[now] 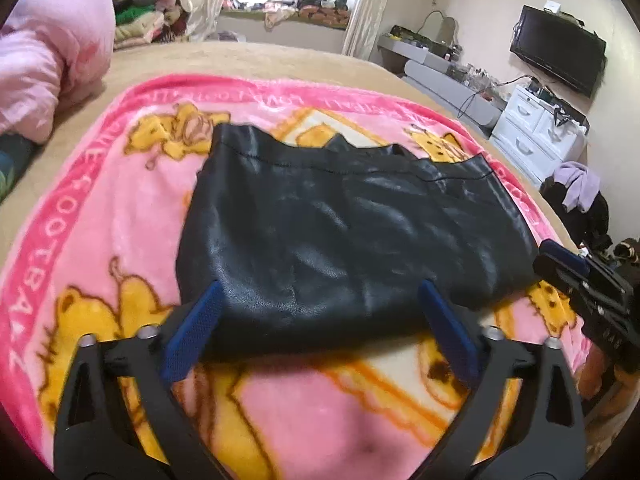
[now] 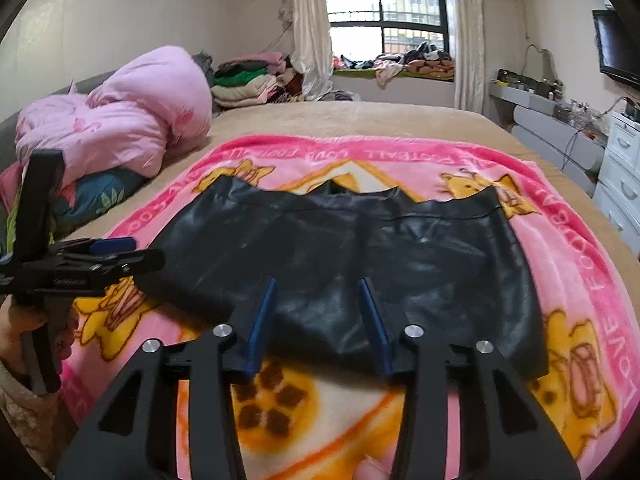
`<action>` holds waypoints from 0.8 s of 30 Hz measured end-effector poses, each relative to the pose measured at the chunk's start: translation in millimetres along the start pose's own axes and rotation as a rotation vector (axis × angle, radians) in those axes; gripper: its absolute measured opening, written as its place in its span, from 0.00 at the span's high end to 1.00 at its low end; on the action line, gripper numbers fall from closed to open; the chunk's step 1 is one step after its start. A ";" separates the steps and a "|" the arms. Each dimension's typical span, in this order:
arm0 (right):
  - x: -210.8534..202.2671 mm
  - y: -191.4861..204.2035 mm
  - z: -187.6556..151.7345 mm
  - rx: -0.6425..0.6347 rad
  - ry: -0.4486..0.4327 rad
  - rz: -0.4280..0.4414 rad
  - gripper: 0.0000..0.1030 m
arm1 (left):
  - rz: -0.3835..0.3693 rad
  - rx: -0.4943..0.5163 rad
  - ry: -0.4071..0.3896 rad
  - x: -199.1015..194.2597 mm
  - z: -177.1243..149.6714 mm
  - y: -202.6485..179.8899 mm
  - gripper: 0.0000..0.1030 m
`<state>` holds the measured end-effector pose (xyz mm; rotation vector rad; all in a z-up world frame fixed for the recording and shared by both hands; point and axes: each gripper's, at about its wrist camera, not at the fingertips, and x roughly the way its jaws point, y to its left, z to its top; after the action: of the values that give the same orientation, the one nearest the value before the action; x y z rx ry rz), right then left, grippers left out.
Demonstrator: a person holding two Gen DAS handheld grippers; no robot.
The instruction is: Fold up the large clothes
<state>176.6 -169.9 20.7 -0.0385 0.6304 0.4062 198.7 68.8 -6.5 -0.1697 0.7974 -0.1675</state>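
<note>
A black leather garment [image 1: 340,232] lies folded flat on a pink cartoon blanket [image 1: 120,208]; it also shows in the right wrist view [image 2: 340,256]. My left gripper [image 1: 320,292] is open, its blue fingers wide apart just above the garment's near edge. It shows at the left of the right wrist view [image 2: 128,252], beside the garment's left corner. My right gripper [image 2: 318,288] is open with a narrower gap, over the garment's near edge. It also appears at the right edge of the left wrist view [image 1: 556,256].
The blanket [image 2: 560,240] covers a beige bed [image 2: 360,120]. A pink duvet [image 2: 120,120] is piled at the left. White drawers [image 1: 536,128], a TV [image 1: 560,56] and a clothes pile [image 1: 580,200] stand at the right. Folded clothes [image 2: 248,80] sit by the window.
</note>
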 end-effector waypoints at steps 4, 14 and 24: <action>15.3 5.5 -4.0 0.009 0.040 0.016 0.68 | 0.005 -0.007 0.058 25.0 -4.7 8.5 0.60; 85.7 11.8 -14.6 0.034 0.234 -0.042 0.74 | -0.017 -0.041 0.110 43.5 -4.9 22.7 0.63; 94.8 -9.9 3.0 0.170 0.245 0.028 0.74 | -0.064 -0.056 0.046 23.3 6.3 19.8 0.38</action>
<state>251.4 -144.6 -32.8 0.0844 0.9060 0.3765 221.0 83.7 -22.6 -0.2450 0.8434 -0.2102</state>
